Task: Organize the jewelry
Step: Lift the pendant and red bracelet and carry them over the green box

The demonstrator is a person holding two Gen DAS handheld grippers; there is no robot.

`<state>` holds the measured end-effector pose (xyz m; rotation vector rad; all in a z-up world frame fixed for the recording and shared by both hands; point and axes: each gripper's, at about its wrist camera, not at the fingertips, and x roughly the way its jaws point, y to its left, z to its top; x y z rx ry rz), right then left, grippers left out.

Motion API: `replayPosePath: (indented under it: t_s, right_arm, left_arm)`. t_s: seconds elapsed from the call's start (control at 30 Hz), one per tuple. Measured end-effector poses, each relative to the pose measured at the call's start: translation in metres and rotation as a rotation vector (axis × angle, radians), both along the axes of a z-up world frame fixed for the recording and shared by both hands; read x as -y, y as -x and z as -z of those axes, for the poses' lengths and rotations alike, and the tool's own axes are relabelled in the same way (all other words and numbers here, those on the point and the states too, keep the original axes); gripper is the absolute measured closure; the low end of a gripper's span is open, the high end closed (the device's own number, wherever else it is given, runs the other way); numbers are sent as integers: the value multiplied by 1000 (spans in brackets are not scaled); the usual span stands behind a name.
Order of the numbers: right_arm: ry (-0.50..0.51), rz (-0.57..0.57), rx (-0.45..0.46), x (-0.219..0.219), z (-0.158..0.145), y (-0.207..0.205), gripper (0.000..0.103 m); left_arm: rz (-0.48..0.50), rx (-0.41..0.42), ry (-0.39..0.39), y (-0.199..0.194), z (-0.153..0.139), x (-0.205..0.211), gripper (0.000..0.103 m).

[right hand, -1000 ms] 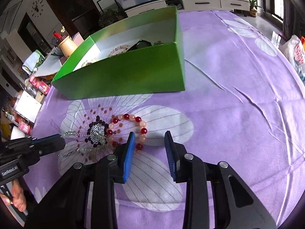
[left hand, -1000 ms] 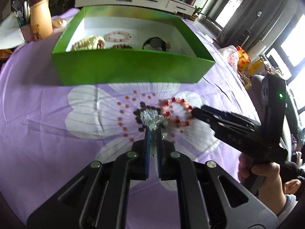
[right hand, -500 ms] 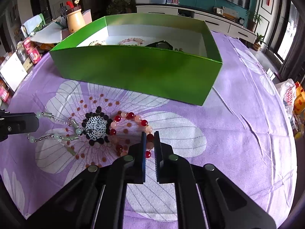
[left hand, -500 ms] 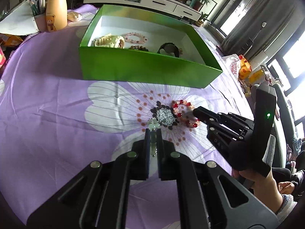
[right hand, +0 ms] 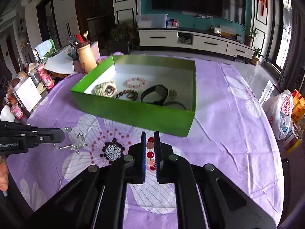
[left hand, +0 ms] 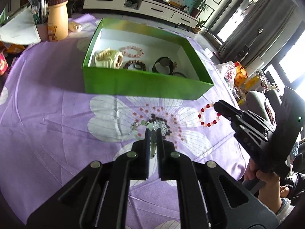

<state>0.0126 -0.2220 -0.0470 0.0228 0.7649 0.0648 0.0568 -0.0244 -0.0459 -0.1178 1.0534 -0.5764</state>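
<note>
- The tabletop (right hand: 238,133) is covered by a purple cloth printed with big white flowers; a green box (right hand: 133,116) with a white inside stands open on it.
- Inside the box lie a cream watch (right hand: 105,90), a pink bead bracelet (right hand: 135,82), a brown bead bracelet (right hand: 126,94) and a black wristband (right hand: 155,94).
- Behind the tabletop, the right wrist view shows a dark television on a teal wall above a long white cabinet (right hand: 194,41), and a wall clock at upper left.
- The left wrist view alone shows grey curtains and bright windows at right, and a person's hand (left hand: 266,181) gripping the right gripper's handle.
- The left gripper (left hand: 152,131) is clamped on a silver chain with pale green beads (right hand: 73,141), which dangles above the cloth in the right wrist view.
- The right gripper (right hand: 149,147) has just been closing and now pinches a red and pink bead bracelet (left hand: 208,114), which hangs clear of the cloth, near the box's front corner.
- A tan bottle-shaped holder (left hand: 57,22) stands at the tabletop's far left edge.
</note>
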Motion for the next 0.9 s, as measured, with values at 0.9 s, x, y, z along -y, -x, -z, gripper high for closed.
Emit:
replayPosePath:
  t_s: [0.9]
  right_arm:
    - [-20, -29, 110, -3, -60, -9, 96]
  left_arm:
    - [35, 144, -84, -27, -53, 41, 98]
